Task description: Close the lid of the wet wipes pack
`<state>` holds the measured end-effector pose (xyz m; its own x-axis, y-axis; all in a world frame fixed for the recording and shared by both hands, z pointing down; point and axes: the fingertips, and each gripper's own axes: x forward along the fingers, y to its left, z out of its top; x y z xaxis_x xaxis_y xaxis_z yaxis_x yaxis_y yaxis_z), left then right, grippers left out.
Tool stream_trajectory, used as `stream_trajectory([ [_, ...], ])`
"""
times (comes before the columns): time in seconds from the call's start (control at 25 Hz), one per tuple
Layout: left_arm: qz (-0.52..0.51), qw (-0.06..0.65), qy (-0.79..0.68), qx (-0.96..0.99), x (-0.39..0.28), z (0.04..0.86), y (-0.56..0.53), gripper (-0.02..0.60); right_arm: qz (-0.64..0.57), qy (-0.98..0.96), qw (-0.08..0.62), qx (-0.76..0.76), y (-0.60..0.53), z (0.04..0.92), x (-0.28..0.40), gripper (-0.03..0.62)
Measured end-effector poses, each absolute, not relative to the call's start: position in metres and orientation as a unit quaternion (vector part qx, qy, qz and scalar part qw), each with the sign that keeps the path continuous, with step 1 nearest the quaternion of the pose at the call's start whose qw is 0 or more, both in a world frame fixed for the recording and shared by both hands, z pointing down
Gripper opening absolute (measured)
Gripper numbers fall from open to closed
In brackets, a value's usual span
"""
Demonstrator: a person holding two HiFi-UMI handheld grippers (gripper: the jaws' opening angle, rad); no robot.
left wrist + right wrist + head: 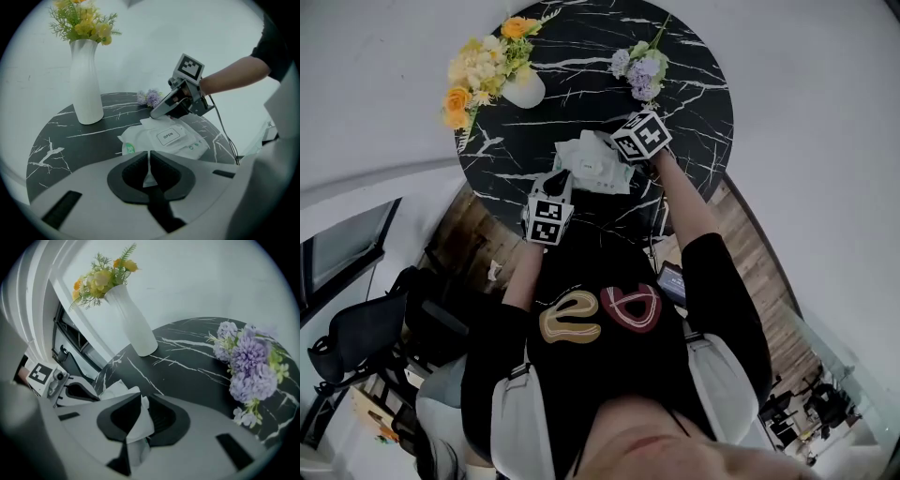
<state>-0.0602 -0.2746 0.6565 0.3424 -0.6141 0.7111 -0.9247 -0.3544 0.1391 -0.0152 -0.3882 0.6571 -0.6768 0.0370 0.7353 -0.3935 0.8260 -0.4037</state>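
The white wet wipes pack (pixel 595 166) lies in the middle of the round black marble table (pixel 694 94). In the left gripper view its lid flap (pixel 168 136), labelled OPEN, lies flat on top of the pack (pixel 140 140). My left gripper (pixel 149 171) is shut on a thin white edge at the pack's near side. My right gripper (pixel 140 418) reaches the pack's far edge (pixel 157 112); a loose white fold (pixel 137 425) sits between its parted jaws, lying against one pad. In the head view the left gripper (pixel 561 176) and right gripper (pixel 619 155) flank the pack.
A white vase of yellow flowers (pixel 523 89) stands at the table's far left (pixel 86 84). A bunch of purple flowers (pixel 639 70) lies at the far side, close to my right gripper (pixel 251 366). A dark office chair (pixel 356 337) stands on the floor to the left.
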Motion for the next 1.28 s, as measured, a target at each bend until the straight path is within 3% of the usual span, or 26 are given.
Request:
stream_trajectory([
  [0.12,0.285,0.275,-0.497,0.772,-0.06,0.658,-0.275,0.025,0.299,-0.874,0.367,0.112,-0.391,0.651,-0.014,0.065],
  [0.2,0.283,0.279,-0.499,0.77,-0.061,0.658,-0.276,0.025,0.304,-0.88,0.344,0.124,-0.396,0.643,-0.013,0.141],
  [0.44,0.242,0.318,-0.509,0.763,-0.063,0.656,-0.275,0.025,0.283,-0.904,0.27,0.171,-0.4,0.598,-0.006,0.202],
  [0.68,0.203,0.304,-0.523,0.77,-0.069,0.63,-0.279,0.025,0.223,-0.919,0.22,0.238,-0.383,0.556,0.01,0.208],
  [1.28,0.108,0.193,-0.512,0.83,-0.074,0.526,-0.255,0.025,0.138,-0.889,0.158,0.407,-0.285,0.501,0.032,0.21],
])
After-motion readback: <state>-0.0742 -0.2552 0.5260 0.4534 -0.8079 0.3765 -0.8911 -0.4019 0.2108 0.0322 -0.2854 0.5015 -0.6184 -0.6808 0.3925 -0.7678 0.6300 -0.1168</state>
